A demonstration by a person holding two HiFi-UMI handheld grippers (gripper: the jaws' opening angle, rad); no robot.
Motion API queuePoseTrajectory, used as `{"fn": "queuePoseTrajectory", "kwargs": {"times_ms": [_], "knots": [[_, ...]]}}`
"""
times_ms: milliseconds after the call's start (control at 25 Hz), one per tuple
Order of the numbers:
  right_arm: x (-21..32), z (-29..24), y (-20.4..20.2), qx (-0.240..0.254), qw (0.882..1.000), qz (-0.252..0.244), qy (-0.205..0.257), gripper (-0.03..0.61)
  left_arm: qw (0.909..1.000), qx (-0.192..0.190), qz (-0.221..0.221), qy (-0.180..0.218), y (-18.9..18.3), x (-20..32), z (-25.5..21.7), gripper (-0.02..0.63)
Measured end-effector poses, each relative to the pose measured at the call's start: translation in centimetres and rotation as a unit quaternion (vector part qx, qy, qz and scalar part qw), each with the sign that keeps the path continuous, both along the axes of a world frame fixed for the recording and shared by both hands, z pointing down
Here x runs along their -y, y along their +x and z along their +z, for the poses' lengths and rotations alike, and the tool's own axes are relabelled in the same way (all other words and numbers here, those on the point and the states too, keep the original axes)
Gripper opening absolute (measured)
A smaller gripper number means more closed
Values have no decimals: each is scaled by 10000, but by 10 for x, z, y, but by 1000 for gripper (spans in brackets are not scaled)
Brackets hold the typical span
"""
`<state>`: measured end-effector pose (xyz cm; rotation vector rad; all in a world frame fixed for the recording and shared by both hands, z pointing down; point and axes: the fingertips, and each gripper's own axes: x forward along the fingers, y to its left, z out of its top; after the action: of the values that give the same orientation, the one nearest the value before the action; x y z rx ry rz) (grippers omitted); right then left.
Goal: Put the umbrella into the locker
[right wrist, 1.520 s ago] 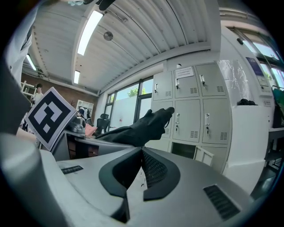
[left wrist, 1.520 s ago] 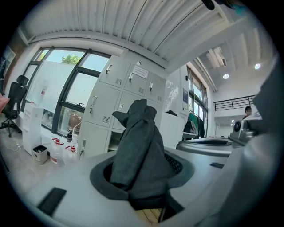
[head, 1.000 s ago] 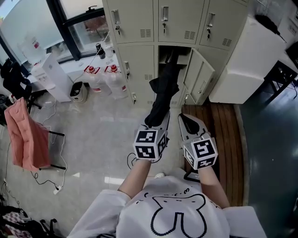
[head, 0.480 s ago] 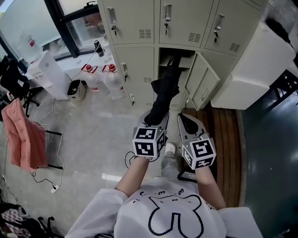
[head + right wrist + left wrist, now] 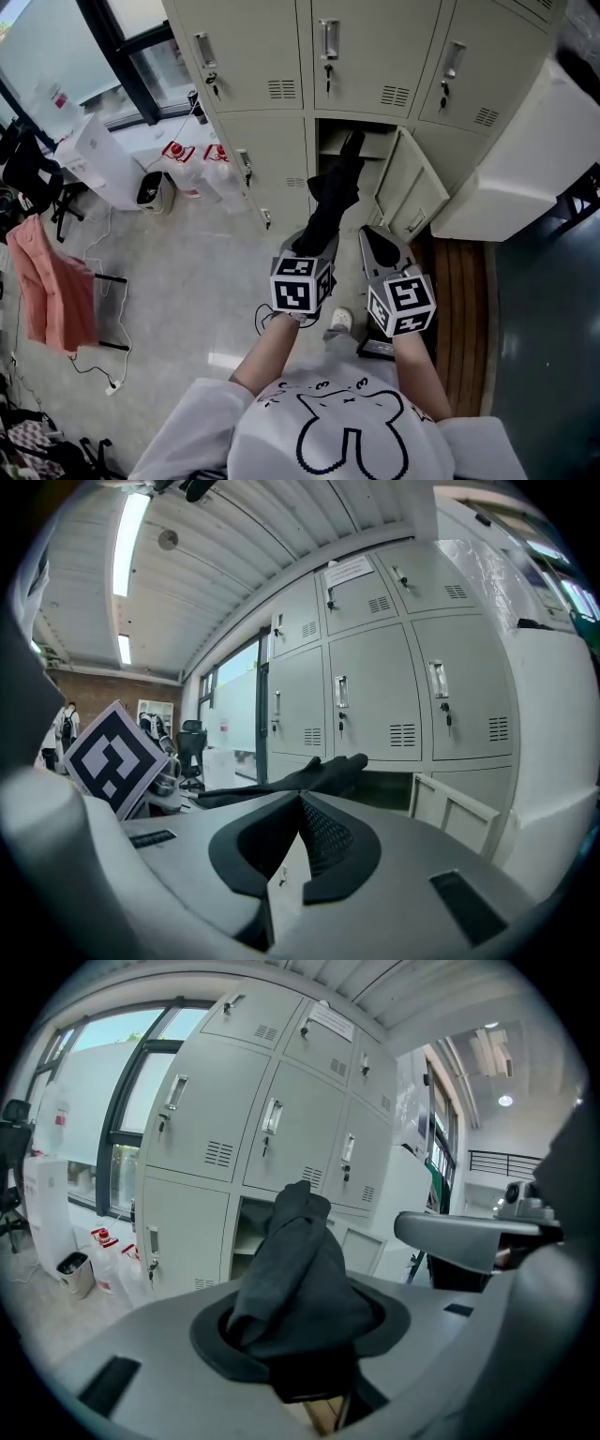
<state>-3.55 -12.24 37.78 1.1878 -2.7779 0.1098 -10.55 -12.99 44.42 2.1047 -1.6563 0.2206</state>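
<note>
Against the wall ahead stands a grey locker bank. Its lower middle compartment is open, with the door swung out to the right. Slanting toward that opening, a folded black umbrella has its far end at the compartment's mouth. The left gripper is clamped on the umbrella's near end. Just beside it, the right gripper holds nothing, its jaws closed together.

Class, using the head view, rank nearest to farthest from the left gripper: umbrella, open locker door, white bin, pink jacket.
1. umbrella, in the left gripper's jaws
2. open locker door, ahead right
3. white bin, left
4. pink jacket, far left
</note>
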Motion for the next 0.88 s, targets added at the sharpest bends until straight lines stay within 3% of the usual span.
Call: {"fn": "queuePoseTrajectory", "kwargs": {"times_ms": [440,880], "knots": [[115,12,8,-87,9994,-208,-245,14,9978,-76,-266,-609,3,97,39,193],[149,44,2,-565,9961,-595,-316,14,9935,-147,-284,-1097,7,131,72,193]]}}
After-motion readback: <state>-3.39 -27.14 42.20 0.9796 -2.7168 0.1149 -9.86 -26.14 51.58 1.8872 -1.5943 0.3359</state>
